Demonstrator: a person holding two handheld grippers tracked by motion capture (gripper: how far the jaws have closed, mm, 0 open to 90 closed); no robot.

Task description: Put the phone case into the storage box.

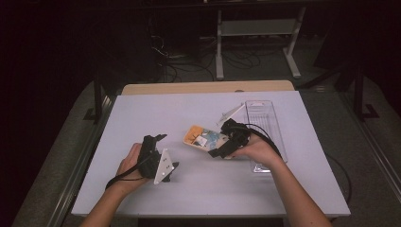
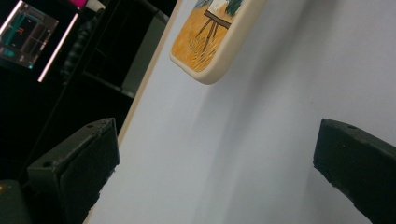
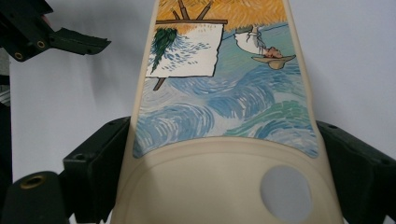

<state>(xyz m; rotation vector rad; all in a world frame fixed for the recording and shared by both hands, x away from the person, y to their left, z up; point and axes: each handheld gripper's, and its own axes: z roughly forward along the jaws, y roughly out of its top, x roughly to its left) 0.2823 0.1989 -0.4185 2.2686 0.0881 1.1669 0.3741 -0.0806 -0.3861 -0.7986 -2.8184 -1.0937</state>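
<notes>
Dark room, cables on floor; white tabletop point(image 1: 198, 184). Right claw point(image 3: 219, 177) clamped on painted phone case point(image 3: 219, 93); left claw point(image 2: 215, 172) apart, empty, just above tabletop.

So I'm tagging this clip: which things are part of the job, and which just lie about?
In the job:
- phone case, between the right gripper's jaws
- left gripper, open, aimed toward the case

Lying about:
- clear plastic tray on the white table
</notes>
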